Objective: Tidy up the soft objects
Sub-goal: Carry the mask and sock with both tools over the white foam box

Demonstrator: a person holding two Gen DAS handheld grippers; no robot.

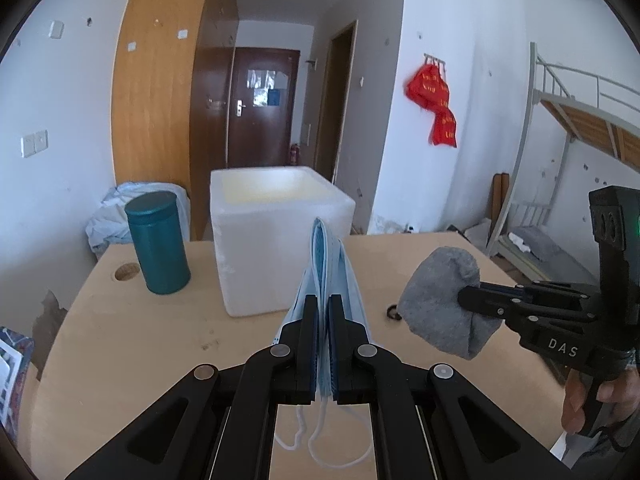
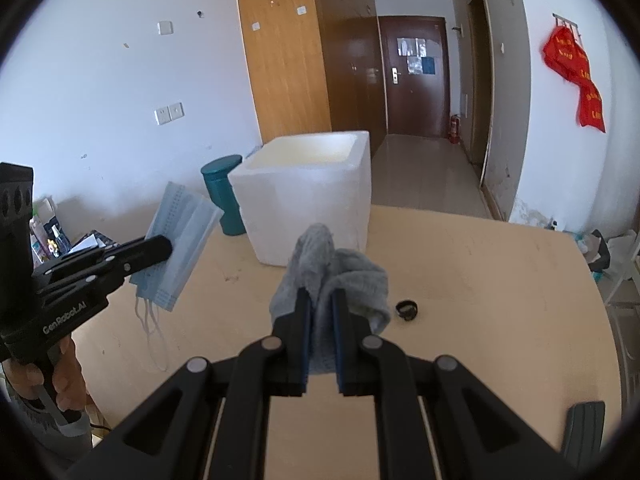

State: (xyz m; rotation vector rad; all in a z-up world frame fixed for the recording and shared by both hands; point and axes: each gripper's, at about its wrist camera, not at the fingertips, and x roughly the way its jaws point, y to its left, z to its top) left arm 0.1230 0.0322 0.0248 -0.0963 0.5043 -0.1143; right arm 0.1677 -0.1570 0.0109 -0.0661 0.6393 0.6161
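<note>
Left tongs (image 1: 323, 300) pinch blue face masks (image 1: 326, 256); right tongs (image 2: 322, 300) clamp a grey sock (image 2: 340, 276), both lifted above the table (image 2: 480, 280) near the foam box (image 2: 312, 200).

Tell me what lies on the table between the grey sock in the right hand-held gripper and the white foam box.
Nothing: in the right wrist view the grey sock overlaps the foam box, with only bare table there; the black ring lies off right.
</note>
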